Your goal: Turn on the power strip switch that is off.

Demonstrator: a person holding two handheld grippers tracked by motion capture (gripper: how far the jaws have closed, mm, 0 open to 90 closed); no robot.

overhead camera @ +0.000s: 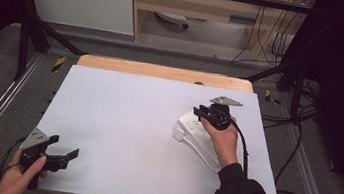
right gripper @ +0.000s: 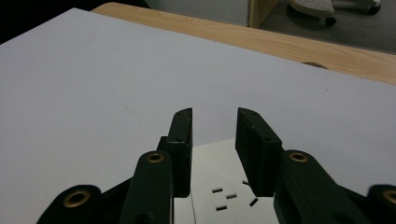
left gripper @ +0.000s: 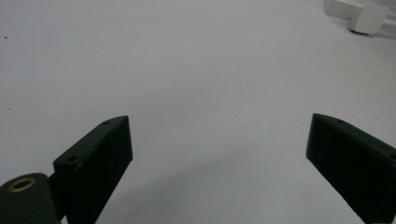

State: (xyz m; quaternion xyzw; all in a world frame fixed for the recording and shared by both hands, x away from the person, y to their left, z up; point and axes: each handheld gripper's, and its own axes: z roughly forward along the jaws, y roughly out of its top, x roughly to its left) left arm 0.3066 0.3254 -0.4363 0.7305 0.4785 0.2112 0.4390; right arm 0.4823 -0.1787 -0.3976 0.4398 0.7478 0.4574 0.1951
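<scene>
A white power strip [overhead camera: 198, 138] lies slanted on the right part of the white tabletop [overhead camera: 121, 120], with a small white block [overhead camera: 178, 134] at its left side. My right gripper [overhead camera: 204, 114] hangs low over the strip's far end. In the right gripper view the jaws of the right gripper [right gripper: 214, 115] stand a little apart, straddling the power strip [right gripper: 219, 179], whose socket slots show between them; I see no firm press. My left gripper [overhead camera: 65, 146] rests at the front left corner, wide open over bare tabletop. The left gripper [left gripper: 219, 119] has nothing between its jaws.
A wooden table edge [overhead camera: 163, 71] runs along the back, beyond the white sheet. A black cable [overhead camera: 244, 147] trails from the right gripper past the sleeve. In the left gripper view the white block [left gripper: 369, 18] sits far off at the top right.
</scene>
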